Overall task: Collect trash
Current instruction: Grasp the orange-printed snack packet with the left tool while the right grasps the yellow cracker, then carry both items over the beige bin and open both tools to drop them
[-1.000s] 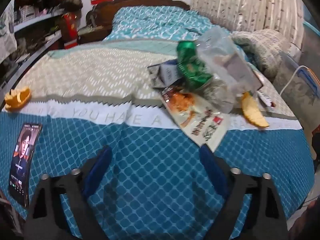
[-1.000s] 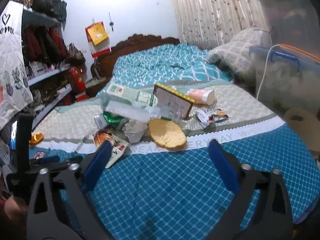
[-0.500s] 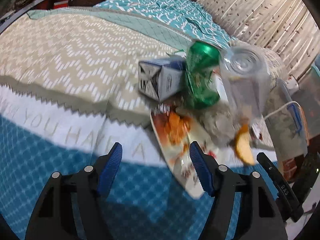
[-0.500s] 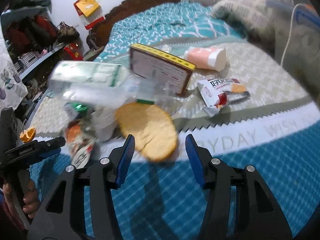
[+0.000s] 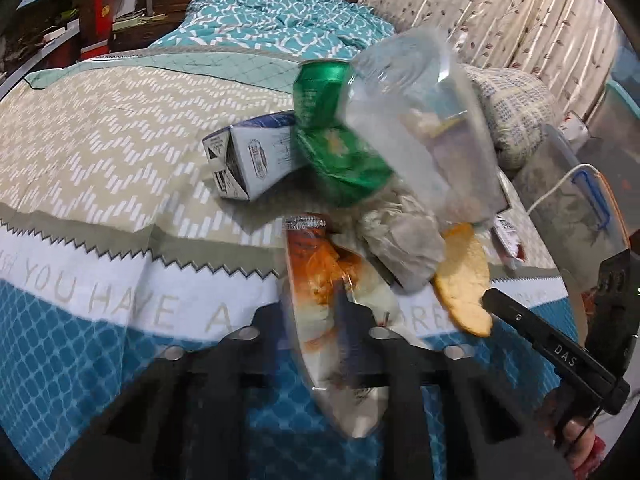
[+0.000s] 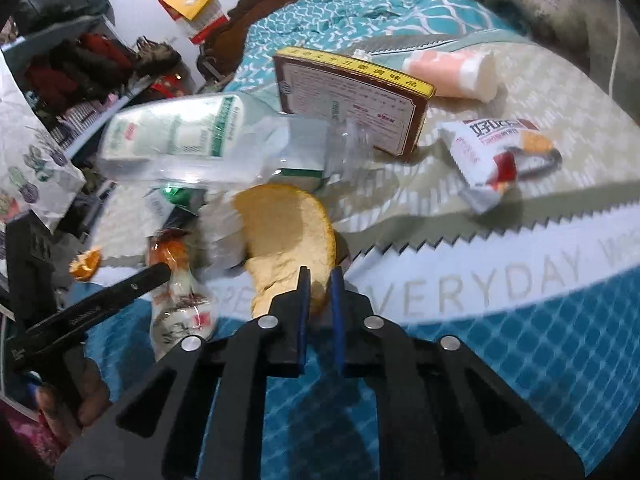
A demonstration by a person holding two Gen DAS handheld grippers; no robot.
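An orange and white snack wrapper (image 5: 320, 272) lies at the near edge of a trash pile on the bed. My left gripper (image 5: 316, 308) is closing its jaws on the wrapper's near end, and the wrapper stands tilted between the fingers. Just to its right a yellow fruit peel (image 6: 288, 232) curls up, and my right gripper (image 6: 319, 276) is shut on the peel's near edge. Behind them lie a crushed green can (image 5: 332, 136), a small white carton (image 5: 256, 156), a clear plastic bottle (image 6: 180, 140) and crumpled paper (image 5: 404, 240).
Farther right on the bedspread lie a brown and yellow box (image 6: 352, 100), a pink tube (image 6: 452, 74) and a white and red snack packet (image 6: 492, 152). A small orange peel (image 6: 85, 266) sits far left. Shelves stand left of the bed; a pillow and plastic bins stand at its right.
Both grippers came forward and down to the pile from open. The left one closed around the snack wrapper. The right one shut on the yellow peel.
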